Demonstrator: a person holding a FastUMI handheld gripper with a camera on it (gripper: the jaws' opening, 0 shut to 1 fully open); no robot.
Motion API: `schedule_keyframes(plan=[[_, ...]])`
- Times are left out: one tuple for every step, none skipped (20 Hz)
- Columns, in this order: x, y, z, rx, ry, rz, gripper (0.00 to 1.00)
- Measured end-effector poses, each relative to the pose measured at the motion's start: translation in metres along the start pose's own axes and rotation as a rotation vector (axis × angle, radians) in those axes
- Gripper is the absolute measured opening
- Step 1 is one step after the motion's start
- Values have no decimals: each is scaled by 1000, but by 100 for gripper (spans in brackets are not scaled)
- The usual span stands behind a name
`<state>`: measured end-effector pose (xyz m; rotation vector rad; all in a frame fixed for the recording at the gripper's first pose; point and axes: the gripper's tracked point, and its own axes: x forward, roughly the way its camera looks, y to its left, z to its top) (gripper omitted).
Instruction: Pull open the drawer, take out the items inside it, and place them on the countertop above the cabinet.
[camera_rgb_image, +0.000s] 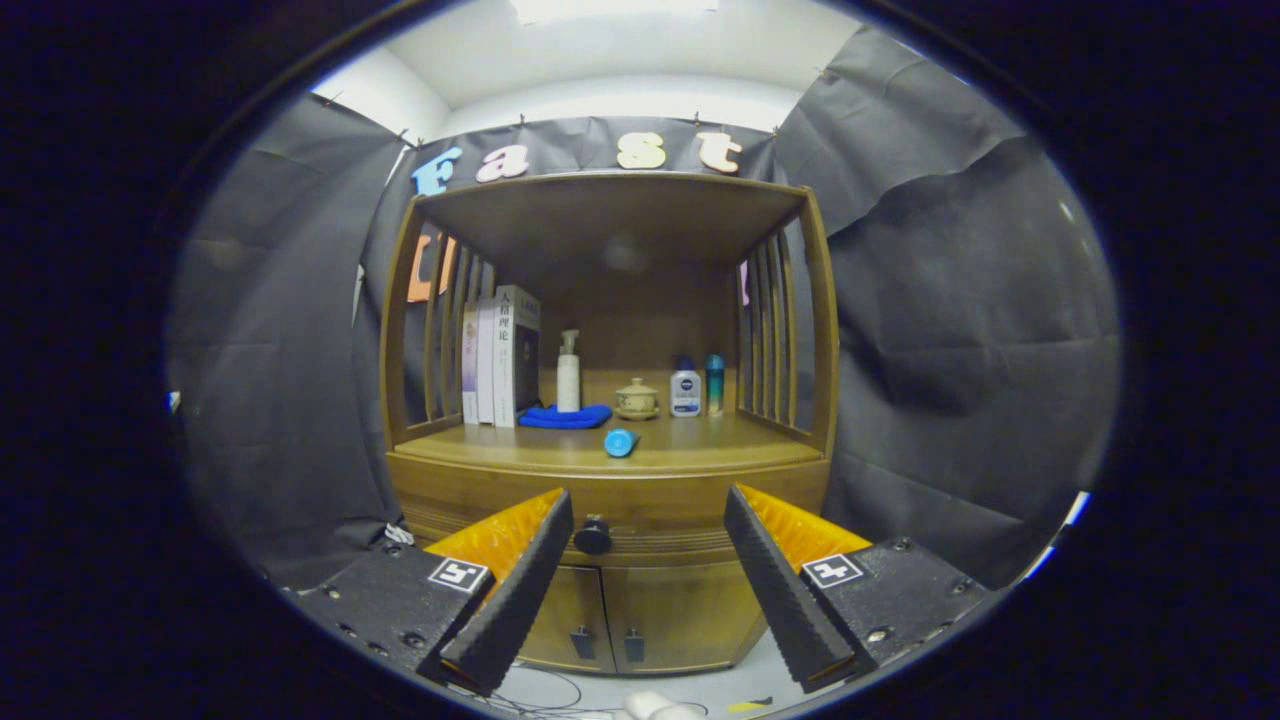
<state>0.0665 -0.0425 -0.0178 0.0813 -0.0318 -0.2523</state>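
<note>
A brown wooden cabinet stands ahead of me, its drawer (660, 508) shut flush under the countertop (700, 450). The drawer's dark round knob (592, 537) sits just right of my left finger, some way beyond the tips. My gripper (650, 510) is open, with nothing between its fingers, and hangs back from the cabinet front. A small blue item (620, 442) lies on the countertop near its front edge. What is inside the drawer is hidden.
At the back of the countertop stand books (500, 355), a white pump bottle (568, 372) on a blue cloth (565, 417), a lidded ceramic cup (636, 399) and two small bottles (697, 387). Slatted sides and a top shelf (610, 200) enclose it. Two lower doors (610, 615) are closed.
</note>
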Motion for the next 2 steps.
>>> schedule_keyframes(plan=[[0,1,-1,4,3,-1,99],[-2,0,-3,8,9,-5,99]])
